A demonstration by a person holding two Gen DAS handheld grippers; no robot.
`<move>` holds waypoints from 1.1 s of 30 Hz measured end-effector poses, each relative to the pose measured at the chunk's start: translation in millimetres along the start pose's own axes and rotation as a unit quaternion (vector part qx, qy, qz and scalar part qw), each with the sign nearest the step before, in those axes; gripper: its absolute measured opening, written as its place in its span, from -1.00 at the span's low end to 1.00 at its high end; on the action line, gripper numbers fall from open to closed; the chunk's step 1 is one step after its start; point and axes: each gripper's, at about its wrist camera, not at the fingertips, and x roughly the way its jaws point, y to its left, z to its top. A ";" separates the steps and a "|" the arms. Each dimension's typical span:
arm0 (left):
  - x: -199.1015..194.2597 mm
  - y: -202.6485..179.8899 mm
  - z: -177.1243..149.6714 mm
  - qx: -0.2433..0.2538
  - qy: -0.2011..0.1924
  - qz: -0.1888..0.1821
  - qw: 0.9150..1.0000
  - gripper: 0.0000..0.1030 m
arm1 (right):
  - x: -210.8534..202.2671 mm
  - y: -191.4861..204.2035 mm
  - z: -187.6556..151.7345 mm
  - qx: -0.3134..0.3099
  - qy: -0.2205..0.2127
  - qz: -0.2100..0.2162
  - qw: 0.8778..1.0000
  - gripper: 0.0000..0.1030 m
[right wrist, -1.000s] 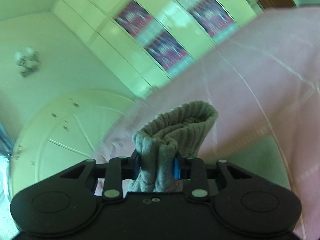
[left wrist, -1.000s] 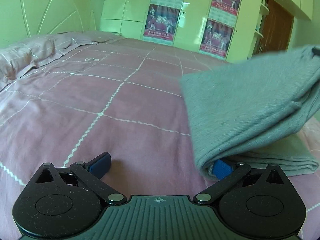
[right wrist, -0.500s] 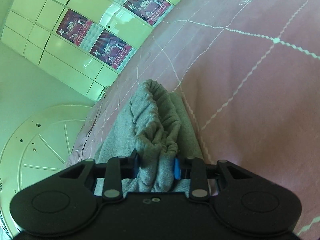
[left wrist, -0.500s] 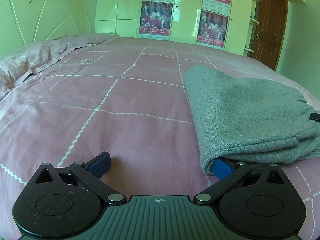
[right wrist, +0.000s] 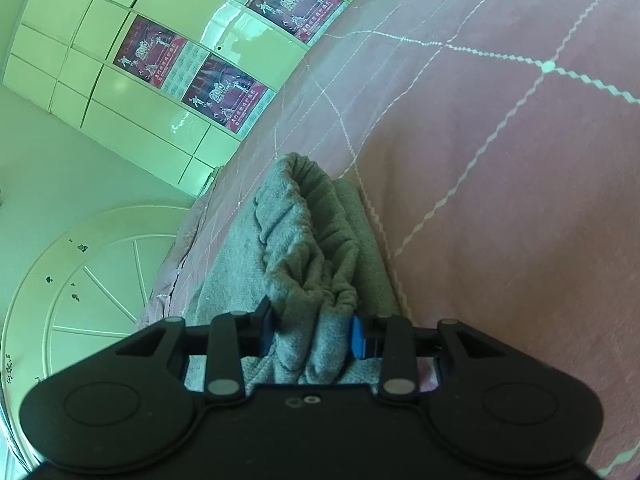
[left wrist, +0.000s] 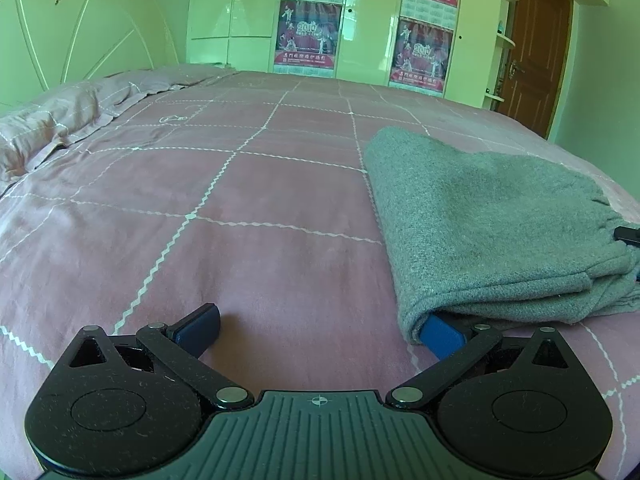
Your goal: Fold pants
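The grey pants [left wrist: 480,220] lie folded over on the pink bedspread [left wrist: 240,220], at the right of the left wrist view. My left gripper [left wrist: 318,326] rests on the bed, open wide. Its right finger [left wrist: 440,334] is tucked under the near fold of the pants and its left finger [left wrist: 200,322] lies on bare bedspread. In the right wrist view my right gripper [right wrist: 312,332] holds the gathered waistband of the pants [right wrist: 304,232] between its blue pads; its jaws are opening, with the cloth still filling the gap. A black part of that gripper [left wrist: 628,236] shows at the pants' right edge.
A crumpled pillow [left wrist: 40,132] and a round white headboard [left wrist: 80,40] are at the left. Wardrobe doors with posters [left wrist: 360,20] line the far wall, with a brown door [left wrist: 532,48] to the right. Bare bedspread stretches left of the pants.
My right gripper came down and rolled, laying the lifted half of the pants flat over the lower layer on the bed. The left gripper stayed where it was.
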 end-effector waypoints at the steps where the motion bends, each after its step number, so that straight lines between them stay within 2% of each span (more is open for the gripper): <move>1: -3.3 2.6 0.8 -0.002 0.002 -0.003 1.000 1.00 | -0.8 2.0 1.1 -0.002 0.000 -0.001 1.000 -0.47; 5: -17.8 25.7 1.3 -0.045 -0.006 -0.001 0.999 1.00 | 0.3 2.3 4.4 -0.009 -0.001 -0.002 1.000 -0.47; 9: -19.8 52.4 1.4 -0.107 -0.015 0.010 0.994 1.00 | 1.6 1.0 2.7 -0.006 -0.005 -0.001 1.000 -0.47; 11: -17.2 55.8 1.3 -0.121 -0.016 0.009 0.993 1.00 | 1.8 -1.5 1.4 -0.004 -0.004 0.001 1.000 -0.41; 13: -14.2 53.0 3.6 -0.119 -0.018 0.003 0.993 1.00 | -6.2 -2.9 4.9 0.000 -0.003 0.001 1.000 -0.35; 14: -14.0 51.9 5.6 -0.118 -0.020 -0.003 0.993 1.00 | -18.4 2.0 7.5 -0.026 -0.025 -0.012 0.999 -0.25; 15: -13.9 50.3 8.4 -0.116 -0.026 -0.007 0.993 1.00 | -30.3 8.3 9.7 -0.055 -0.048 -0.023 0.997 -0.22; 17: -10.3 47.0 15.6 -0.113 -0.035 -0.014 0.993 1.00 | -44.4 18.1 18.1 -0.085 -0.076 -0.018 0.993 -0.22; 21: 16.2 31.9 37.5 -0.109 -0.035 -0.041 0.993 1.00 | -16.0 47.6 39.3 -0.104 -0.060 0.022 0.993 -0.23; 25: 48.6 5.6 71.8 -0.065 -0.015 -0.054 0.996 1.00 | 43.4 86.3 46.6 -0.150 -0.008 0.019 0.988 -0.23; 27: 64.4 -5.0 82.6 -0.038 0.005 -0.055 0.998 1.00 | 67.1 91.1 46.1 -0.156 0.027 -0.006 0.987 -0.28; 28: 74.7 -9.1 85.0 -0.027 0.032 -0.064 0.997 1.00 | 74.3 87.3 46.1 -0.159 0.039 -0.032 0.986 -0.30; 29: 84.9 -10.7 84.5 -0.021 0.063 -0.075 0.995 1.00 | 77.1 80.8 45.1 -0.169 0.046 -0.053 0.983 -0.41; 30: 92.9 -8.0 82.8 -0.024 0.081 -0.082 0.993 1.00 | 74.7 74.4 44.0 -0.182 0.046 -0.061 0.980 -0.69; 31: 95.3 -4.4 80.7 -0.027 0.082 -0.095 0.992 1.00 | 69.4 68.8 43.4 -0.198 0.047 -0.069 0.977 -0.88; 32: 95.4 -1.0 79.7 -0.025 0.080 -0.106 0.991 1.00 | 61.7 64.4 42.8 -0.214 0.047 -0.082 0.972 -1.00; 33: 94.8 3.2 79.7 -0.029 0.079 -0.116 0.990 1.00 | 52.3 60.2 44.7 -0.213 0.044 -0.086 0.972 -1.00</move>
